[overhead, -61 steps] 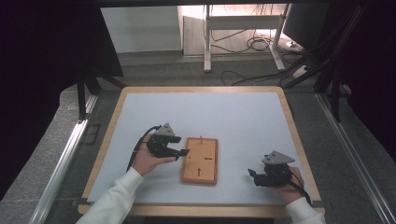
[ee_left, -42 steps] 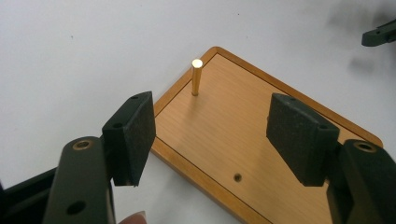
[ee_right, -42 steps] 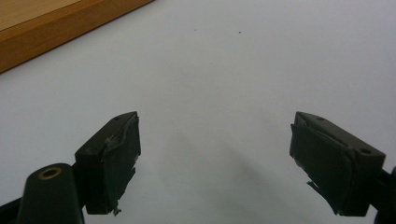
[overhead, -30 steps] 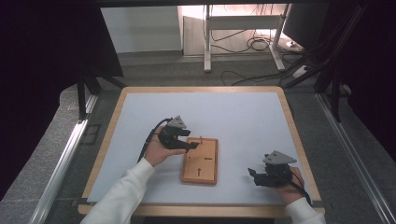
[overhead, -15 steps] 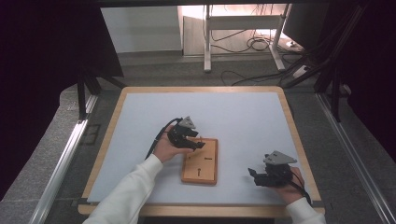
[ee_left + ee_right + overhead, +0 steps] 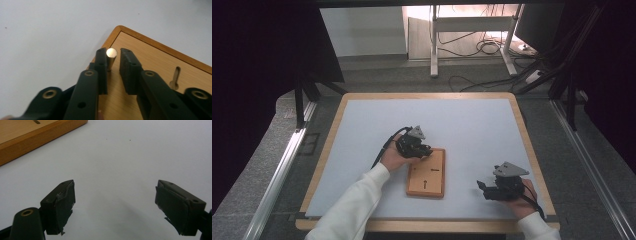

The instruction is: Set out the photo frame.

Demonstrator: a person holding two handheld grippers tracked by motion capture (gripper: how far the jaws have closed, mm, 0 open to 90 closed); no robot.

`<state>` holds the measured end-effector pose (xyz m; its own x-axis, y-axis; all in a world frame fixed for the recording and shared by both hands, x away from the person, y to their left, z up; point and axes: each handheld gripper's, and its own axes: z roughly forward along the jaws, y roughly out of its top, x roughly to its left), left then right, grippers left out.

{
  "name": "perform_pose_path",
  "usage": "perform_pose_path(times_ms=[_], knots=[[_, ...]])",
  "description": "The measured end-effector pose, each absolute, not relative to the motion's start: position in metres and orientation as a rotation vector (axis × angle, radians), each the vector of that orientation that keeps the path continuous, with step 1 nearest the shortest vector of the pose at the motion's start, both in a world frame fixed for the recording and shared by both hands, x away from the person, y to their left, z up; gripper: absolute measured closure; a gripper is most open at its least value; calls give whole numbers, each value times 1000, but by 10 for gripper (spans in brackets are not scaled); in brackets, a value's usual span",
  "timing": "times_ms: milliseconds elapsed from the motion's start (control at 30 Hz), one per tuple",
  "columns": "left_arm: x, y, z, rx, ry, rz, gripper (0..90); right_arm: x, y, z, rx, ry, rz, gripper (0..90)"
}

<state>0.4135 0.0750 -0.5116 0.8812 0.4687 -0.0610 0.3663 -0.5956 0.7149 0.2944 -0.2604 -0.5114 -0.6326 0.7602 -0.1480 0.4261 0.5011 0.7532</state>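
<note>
My left tongs (image 6: 113,68) straddle the metal peg (image 6: 111,56) at the wooden board (image 6: 155,75) corner, not yet clenched; closing comes next, I judge. Right tongs (image 6: 115,207) rest released on the counter (image 6: 362,130).

A person's two hands work grippers over a white table (image 6: 362,130) edged in pale wood. The left gripper (image 6: 424,151), held by the left hand (image 6: 393,158) in a white sleeve (image 6: 349,205), sits over the upper left corner of a small wooden board (image 6: 428,174) lying near the table's front edge. The board bears dark arrow-like marks. The right gripper (image 6: 484,187), topped by a grey three-cornered plate, rests on the table well apart from the board, to its right. Beyond the table, cables (image 6: 482,47) trail across a grey floor beneath a white frame (image 6: 434,40)
</note>
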Motion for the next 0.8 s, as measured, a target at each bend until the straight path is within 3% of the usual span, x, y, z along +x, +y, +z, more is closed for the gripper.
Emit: perform_pose_path(times_ms=[233,800], knots=[[418,77,-512,2256,620,150,842,294,-258,-512,962,2290,959,169],[422,77,-510,2263,663,87,847,291,-254,-510,915,2292,990,169]])
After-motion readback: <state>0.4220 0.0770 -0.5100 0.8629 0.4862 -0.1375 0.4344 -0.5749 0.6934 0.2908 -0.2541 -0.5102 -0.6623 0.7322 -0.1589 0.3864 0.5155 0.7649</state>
